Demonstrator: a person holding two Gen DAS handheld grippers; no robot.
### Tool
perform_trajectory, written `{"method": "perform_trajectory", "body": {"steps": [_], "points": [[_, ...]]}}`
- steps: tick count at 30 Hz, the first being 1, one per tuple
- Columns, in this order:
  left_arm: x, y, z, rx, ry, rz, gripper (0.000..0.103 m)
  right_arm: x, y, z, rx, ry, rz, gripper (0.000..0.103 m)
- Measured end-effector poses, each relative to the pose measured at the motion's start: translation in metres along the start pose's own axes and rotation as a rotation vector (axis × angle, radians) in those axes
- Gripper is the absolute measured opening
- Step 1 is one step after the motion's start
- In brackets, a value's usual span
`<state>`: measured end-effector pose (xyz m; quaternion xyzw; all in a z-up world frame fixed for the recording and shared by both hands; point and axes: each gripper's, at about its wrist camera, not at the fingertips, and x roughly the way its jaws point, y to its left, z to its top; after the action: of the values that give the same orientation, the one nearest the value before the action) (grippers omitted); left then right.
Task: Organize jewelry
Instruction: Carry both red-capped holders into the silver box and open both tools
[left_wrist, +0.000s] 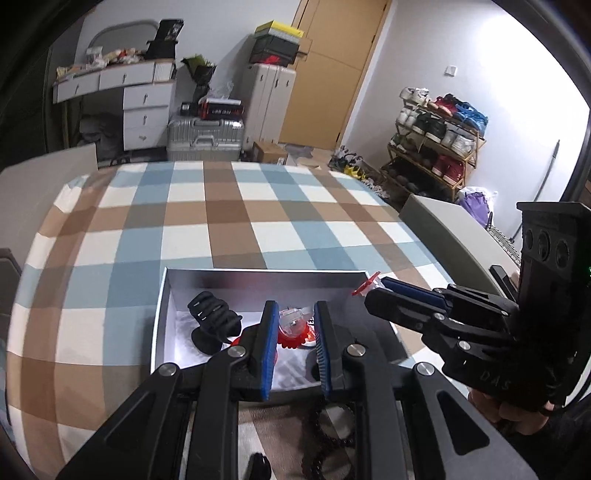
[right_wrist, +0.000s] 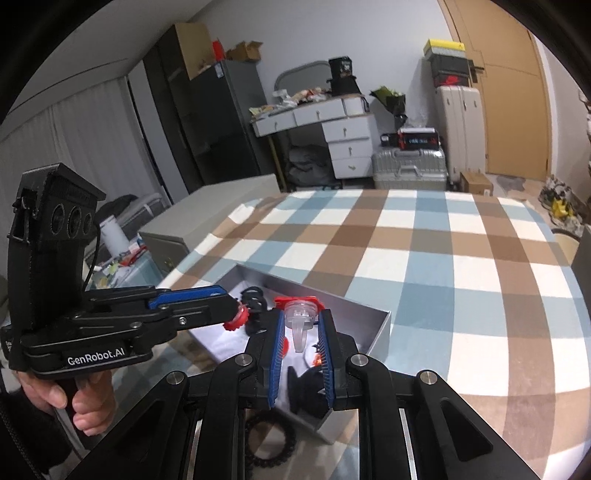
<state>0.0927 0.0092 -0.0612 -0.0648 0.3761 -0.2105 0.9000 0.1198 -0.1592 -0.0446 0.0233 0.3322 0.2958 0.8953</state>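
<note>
An open silver box (left_wrist: 161, 314) (right_wrist: 373, 332) with a white lining sits on the checked tablecloth, with a black hair claw (left_wrist: 212, 314) (right_wrist: 255, 295) inside. My left gripper (left_wrist: 295, 306) (right_wrist: 233, 308) hangs over the box, shut on a small clear capsule with a red toothed rim (left_wrist: 293, 326) (right_wrist: 236, 319). My right gripper (right_wrist: 302, 314) (left_wrist: 375, 290) is above the box's right side. It is shut on a clear cone-shaped piece with a red flange (right_wrist: 300, 321) (left_wrist: 367, 286). A black bead bracelet (left_wrist: 325, 439) (right_wrist: 269, 439) lies on the cloth in front of the box.
The checked tablecloth (left_wrist: 258, 221) stretches far beyond the box. Grey panels (left_wrist: 443, 229) (right_wrist: 207, 218) stand at the table's sides. A person's hand (right_wrist: 85, 402) grips the left gripper's handle. Suitcases, drawers and a shoe rack (left_wrist: 436, 147) stand past the table.
</note>
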Motion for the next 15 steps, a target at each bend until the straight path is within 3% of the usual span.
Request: {"method": "perform_trajectory", "body": {"steps": [15], "points": [[0.020,0.009,-0.002,-0.032,0.068,-0.019,0.014,0.037,-0.009,0.000,0.019,0.069,0.000,0.018]]}}
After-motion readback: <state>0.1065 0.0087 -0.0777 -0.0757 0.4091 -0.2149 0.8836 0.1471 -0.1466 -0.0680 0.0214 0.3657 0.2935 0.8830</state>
